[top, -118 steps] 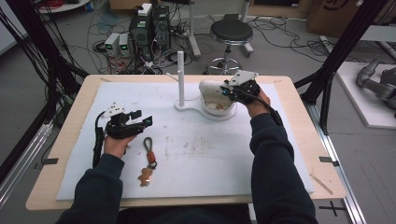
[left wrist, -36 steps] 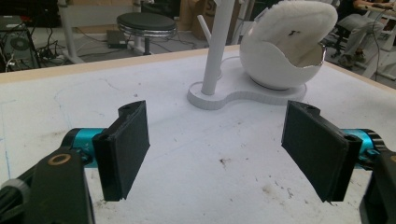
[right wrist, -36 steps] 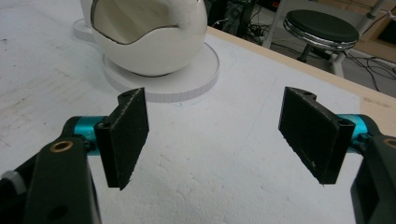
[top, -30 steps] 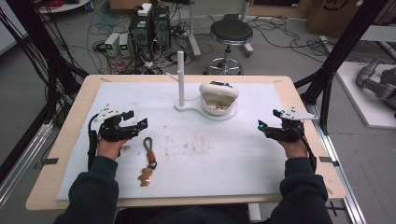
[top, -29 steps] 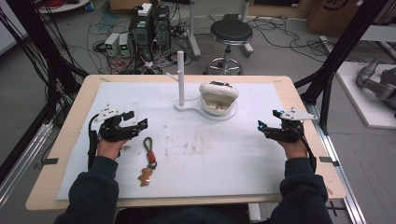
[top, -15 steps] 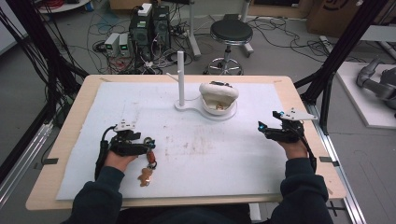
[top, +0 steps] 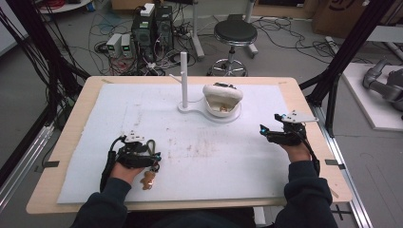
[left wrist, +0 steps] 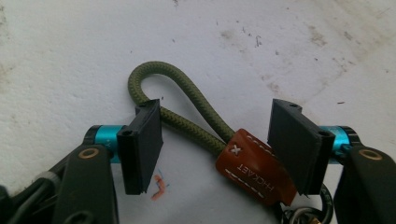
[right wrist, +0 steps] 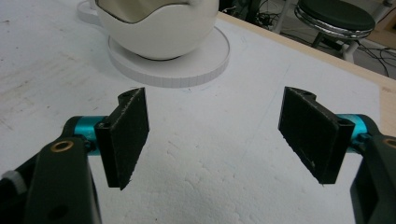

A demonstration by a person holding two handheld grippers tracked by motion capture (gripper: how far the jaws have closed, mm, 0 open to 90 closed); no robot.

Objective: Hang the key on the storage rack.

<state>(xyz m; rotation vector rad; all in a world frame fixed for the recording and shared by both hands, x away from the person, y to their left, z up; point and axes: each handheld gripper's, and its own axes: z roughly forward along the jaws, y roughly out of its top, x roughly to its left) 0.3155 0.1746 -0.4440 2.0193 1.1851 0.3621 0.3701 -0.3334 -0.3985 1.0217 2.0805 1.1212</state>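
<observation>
Jaws on my left gripper (left wrist: 215,144) have just been closing around the keychain (left wrist: 205,135) lying on the foam mat (top: 237,156), pads not yet pressing. I'm centring on the green cord before squeezing. My right gripper (right wrist: 219,140) is idling, gaping wide.

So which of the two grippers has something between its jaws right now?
The left gripper: its jaws have just been closing around the olive cord loop and brown leather tag of the keychain, not yet pressing. The right gripper stands open over bare white foam.
</observation>
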